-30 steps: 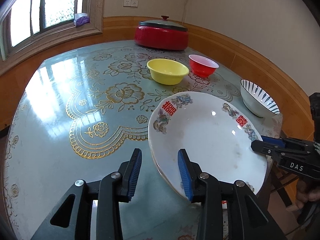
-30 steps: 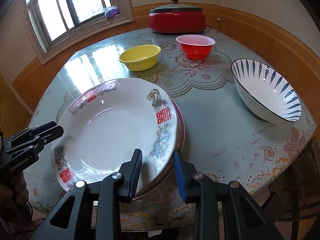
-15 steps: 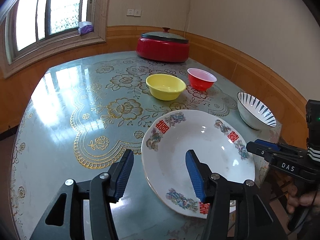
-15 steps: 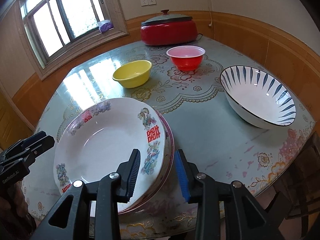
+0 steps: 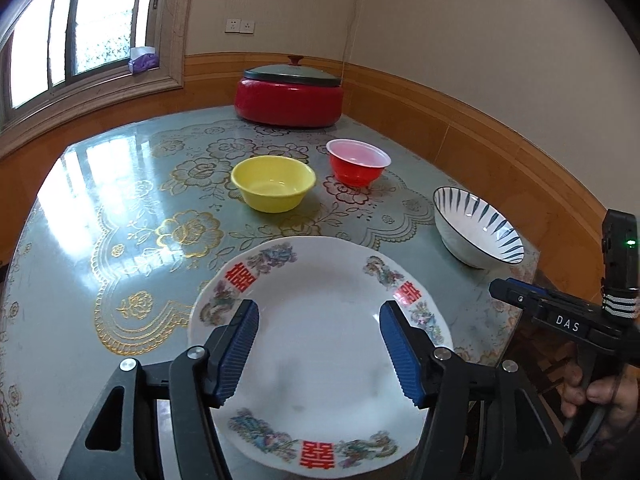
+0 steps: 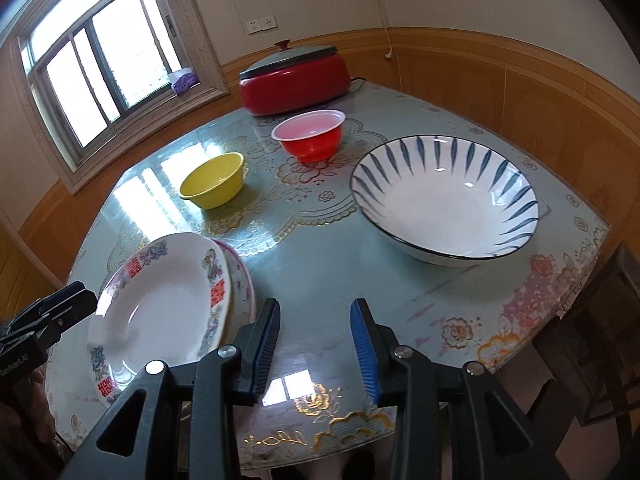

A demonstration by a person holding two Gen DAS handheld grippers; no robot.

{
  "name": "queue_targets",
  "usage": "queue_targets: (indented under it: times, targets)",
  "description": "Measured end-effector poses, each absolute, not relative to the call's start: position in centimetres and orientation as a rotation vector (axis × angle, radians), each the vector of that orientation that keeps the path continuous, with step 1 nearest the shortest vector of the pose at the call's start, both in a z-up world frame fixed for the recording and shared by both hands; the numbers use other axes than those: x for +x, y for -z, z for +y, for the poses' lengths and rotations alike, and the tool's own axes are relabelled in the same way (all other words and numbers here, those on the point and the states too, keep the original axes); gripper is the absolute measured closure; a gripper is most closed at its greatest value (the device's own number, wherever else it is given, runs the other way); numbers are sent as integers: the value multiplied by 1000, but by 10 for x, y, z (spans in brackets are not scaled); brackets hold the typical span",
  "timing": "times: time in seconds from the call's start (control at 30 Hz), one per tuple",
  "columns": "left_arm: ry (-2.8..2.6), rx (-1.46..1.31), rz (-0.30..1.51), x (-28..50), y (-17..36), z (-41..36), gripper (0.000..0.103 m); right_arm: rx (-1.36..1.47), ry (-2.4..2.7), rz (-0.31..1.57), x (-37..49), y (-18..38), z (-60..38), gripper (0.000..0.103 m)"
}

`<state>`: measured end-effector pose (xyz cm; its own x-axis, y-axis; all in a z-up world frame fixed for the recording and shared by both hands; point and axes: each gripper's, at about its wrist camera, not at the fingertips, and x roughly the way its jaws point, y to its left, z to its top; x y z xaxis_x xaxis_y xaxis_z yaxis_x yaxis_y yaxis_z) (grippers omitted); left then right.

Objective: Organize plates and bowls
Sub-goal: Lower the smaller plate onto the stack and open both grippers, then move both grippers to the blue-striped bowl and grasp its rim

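A white plate with red characters (image 5: 324, 332) (image 6: 160, 312) lies on top of a pink-rimmed plate (image 6: 242, 280) near the table's front edge. My left gripper (image 5: 318, 348) is open and empty above it. My right gripper (image 6: 316, 344) is open and empty over bare table, to the right of the plates. A blue-striped white bowl (image 6: 444, 208) (image 5: 476, 232), a red bowl (image 6: 310, 136) (image 5: 358, 162) and a yellow bowl (image 6: 212, 180) (image 5: 274, 184) stand apart farther back.
A red lidded cooker (image 5: 290, 96) (image 6: 296, 78) stands at the table's far edge by the wall. The table (image 6: 320, 264) has a glossy flowered cloth. A chair (image 6: 592, 344) stands off the right edge.
Both grippers have pulled back and up from the plate stack and opened wider. The right gripper has swung right, off the plates. The white plate now rests flat on the stack.
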<state>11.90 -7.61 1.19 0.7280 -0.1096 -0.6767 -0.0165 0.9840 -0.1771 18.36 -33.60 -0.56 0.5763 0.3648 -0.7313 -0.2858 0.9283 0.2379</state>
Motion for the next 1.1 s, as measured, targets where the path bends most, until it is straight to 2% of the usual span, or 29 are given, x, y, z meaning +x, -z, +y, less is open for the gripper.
queue_targets:
  times: [0.07, 0.2, 0.57, 0.8, 1.1]
  targets:
    - [61, -154, 751, 126, -14, -90, 38, 125, -362, 875, 187, 5, -353, 67]
    - [94, -126, 742, 141, -18, -119, 26, 159, -325, 857, 196, 0, -384, 67]
    - [104, -93, 759, 177, -17, -181, 26, 185, -313, 846, 218, 2, -436, 67]
    - [141, -119, 831, 189, -7, -200, 26, 251, -290, 856, 228, 6, -456, 67]
    - [203, -109, 838, 200, -7, -203, 26, 262, -244, 850, 218, 3, -451, 67]
